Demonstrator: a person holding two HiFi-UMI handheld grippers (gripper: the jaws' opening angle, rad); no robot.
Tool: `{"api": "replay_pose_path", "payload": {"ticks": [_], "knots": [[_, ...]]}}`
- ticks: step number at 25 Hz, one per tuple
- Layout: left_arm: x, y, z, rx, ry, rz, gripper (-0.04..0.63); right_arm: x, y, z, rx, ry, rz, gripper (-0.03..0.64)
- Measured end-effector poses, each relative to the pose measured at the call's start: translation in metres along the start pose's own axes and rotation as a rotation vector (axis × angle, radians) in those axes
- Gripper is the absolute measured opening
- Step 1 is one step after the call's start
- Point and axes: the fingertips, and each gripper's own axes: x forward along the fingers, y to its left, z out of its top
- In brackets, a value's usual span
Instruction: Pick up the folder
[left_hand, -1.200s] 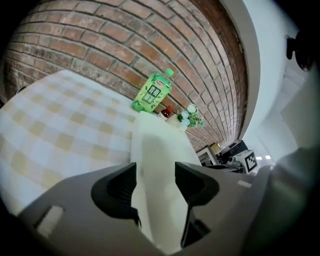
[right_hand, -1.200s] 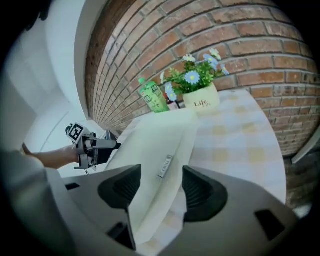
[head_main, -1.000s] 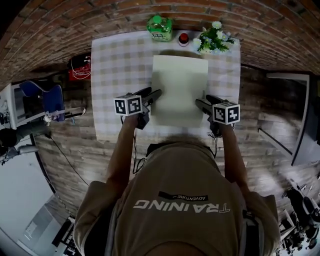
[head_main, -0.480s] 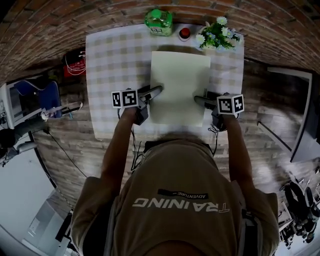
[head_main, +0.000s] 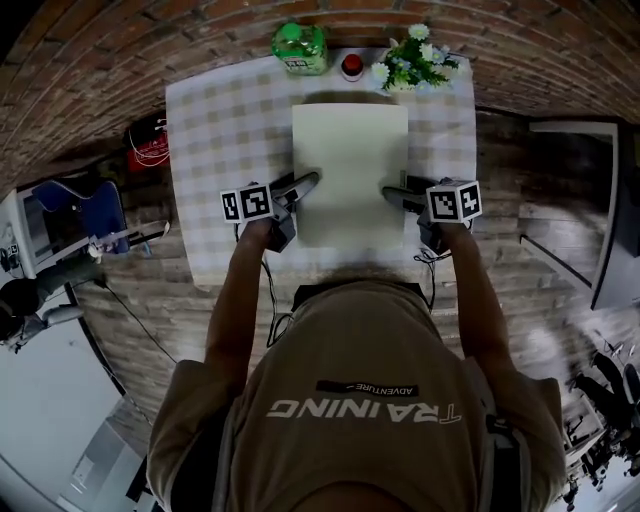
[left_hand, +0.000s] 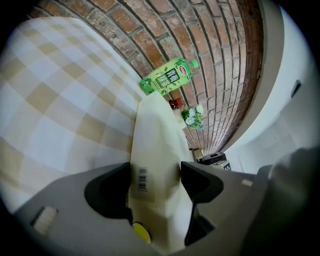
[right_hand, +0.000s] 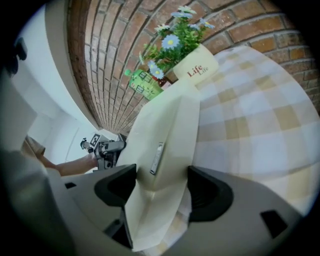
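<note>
A pale cream folder (head_main: 350, 175) lies on the checked tablecloth (head_main: 220, 120). My left gripper (head_main: 305, 185) is at its left edge and my right gripper (head_main: 392, 195) at its right edge. In the left gripper view the folder (left_hand: 157, 140), with a barcode sticker, runs between the wide-spread jaws of the left gripper (left_hand: 156, 172). Likewise in the right gripper view, the folder (right_hand: 167, 145) passes between the spread jaws of the right gripper (right_hand: 162, 175). Neither pair of pads visibly clamps it.
At the table's far edge by the brick wall stand a green bottle (head_main: 299, 48), a small red object (head_main: 352, 66) and a flower pot (head_main: 410, 62). A red object (head_main: 150, 145) and a blue chair (head_main: 85, 205) are on the floor to the left.
Both grippers have stayed at the folder's side edges, rolling slightly. The head camera has shifted a little, so the table sits higher in the picture.
</note>
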Motion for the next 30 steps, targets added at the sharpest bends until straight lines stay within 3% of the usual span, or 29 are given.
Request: {"api": "replay_pose_path", "payload": {"ticks": [10, 18, 25, 30], "knots": [[-0.036, -0.049, 0.02, 0.111, -0.159, -0.054, 0.299, -0.035, 0.048, 0.031, -0.16, -0.214, -0.018, 0.285], [-0.09, -0.11, 0.054, 0.297, -0.257, -0.072, 0.301, -0.07, 0.122, 0.067, -0.32, -0.32, 0.001, 0.285], [-0.127, -0.18, 0.108, 0.458, -0.394, -0.161, 0.302, -0.117, 0.184, 0.134, -0.517, -0.488, -0.003, 0.287], [-0.151, -0.227, 0.12, 0.548, -0.452, -0.221, 0.302, -0.15, 0.226, 0.16, -0.63, -0.568, -0.005, 0.287]]}}
